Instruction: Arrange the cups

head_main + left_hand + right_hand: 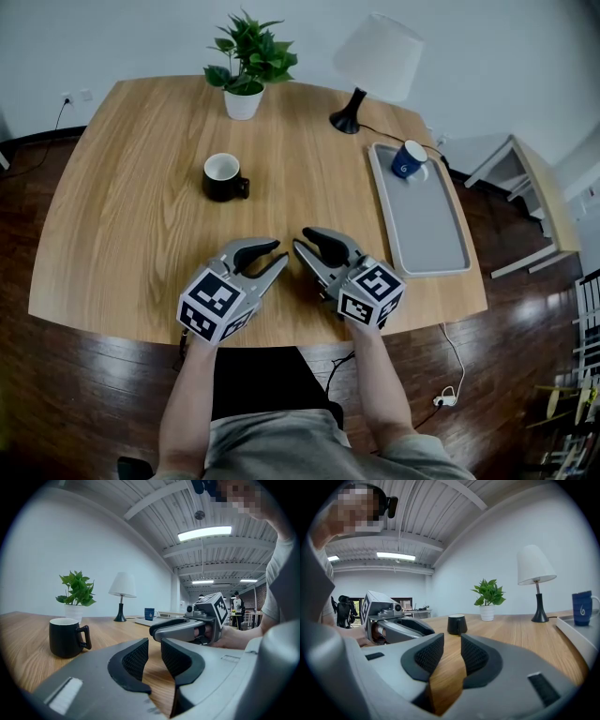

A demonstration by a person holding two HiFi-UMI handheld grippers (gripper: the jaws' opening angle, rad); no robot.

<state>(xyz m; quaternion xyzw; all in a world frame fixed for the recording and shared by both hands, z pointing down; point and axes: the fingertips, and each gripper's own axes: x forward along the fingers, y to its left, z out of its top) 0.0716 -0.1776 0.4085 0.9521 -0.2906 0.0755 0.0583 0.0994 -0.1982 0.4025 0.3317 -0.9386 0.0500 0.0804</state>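
Surface [122,206] of pale wood fills the head view. Left of its middle stands the black cup [222,176], upright, white inside, its handle pointing right, with bare wood all around it. Behind it, at the far edge, a potted plant [248,66] sits in a white pot.

Close to me, near the front edge, I hold my left tool [280,254] low over the wood, its tips aimed toward the centre. In the left gripper view its ribbed pads [136,658] stand spread with a slim gap between them, and only wood shows in that gap. From there the black cup [66,637] is well apart, ahead and to the left.

Just beside it is my right tool [300,239], angled back toward the left one, the two sets of tips near each other but apart. Its pads [472,654] are likewise parted, pinching nothing, with a strip of wood showing between them. The black cup [457,624] stands well ahead of it.

Further right, at the far edge, a lamp [375,61] with a white shade rises from a black base. Along the right side lies a long grey tray [422,225]. The blue cup [409,159] stands upright on the tray's far end, well apart from both tools and from the black cup.
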